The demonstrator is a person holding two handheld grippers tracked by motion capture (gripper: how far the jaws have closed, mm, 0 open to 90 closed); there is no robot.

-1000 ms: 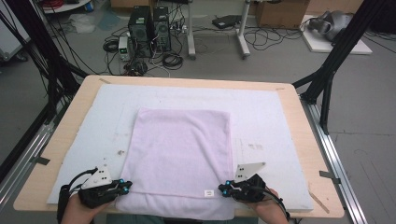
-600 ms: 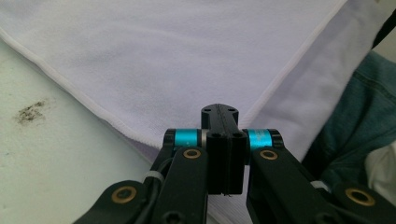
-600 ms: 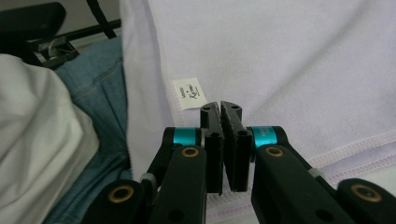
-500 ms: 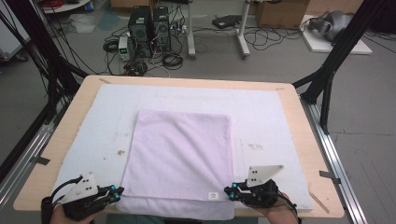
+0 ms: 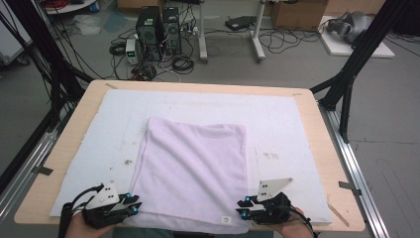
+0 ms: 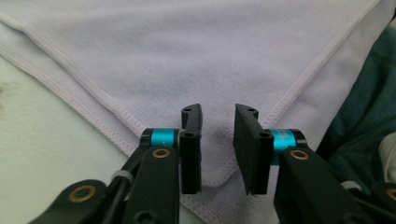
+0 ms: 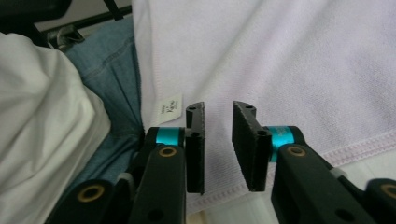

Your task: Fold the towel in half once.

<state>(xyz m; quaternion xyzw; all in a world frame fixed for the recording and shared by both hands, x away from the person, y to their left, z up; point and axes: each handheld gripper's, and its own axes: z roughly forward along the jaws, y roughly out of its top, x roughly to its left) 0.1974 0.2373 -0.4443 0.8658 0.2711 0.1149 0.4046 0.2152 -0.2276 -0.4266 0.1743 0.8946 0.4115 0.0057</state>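
A lilac towel (image 5: 193, 168) lies folded flat on the white mat (image 5: 282, 119), its near edge at the table's front. My left gripper (image 5: 133, 202) sits at the towel's near left corner. Its jaws have just been opening and now stand apart (image 6: 218, 112), with the hemmed corner of the towel (image 6: 210, 51) lying under the gap, not pinched. My right gripper (image 5: 240, 208) is at the near right corner. Its jaws have just been opening too and stand apart (image 7: 218, 108) over the towel (image 7: 303, 60), beside the small white label (image 7: 169, 108).
The wooden table (image 5: 198, 88) frames the mat. Black frame struts (image 5: 346, 89) stand at both sides, with metal rails along the table's side edges. Computer towers (image 5: 158, 25) and cables sit on the floor beyond. The person's jeans (image 7: 107, 79) are close behind the towel's front edge.
Both grippers were shut at the towel's near corners and their jaws now stand apart. The left gripper drew out to the left, then came back to the corner.
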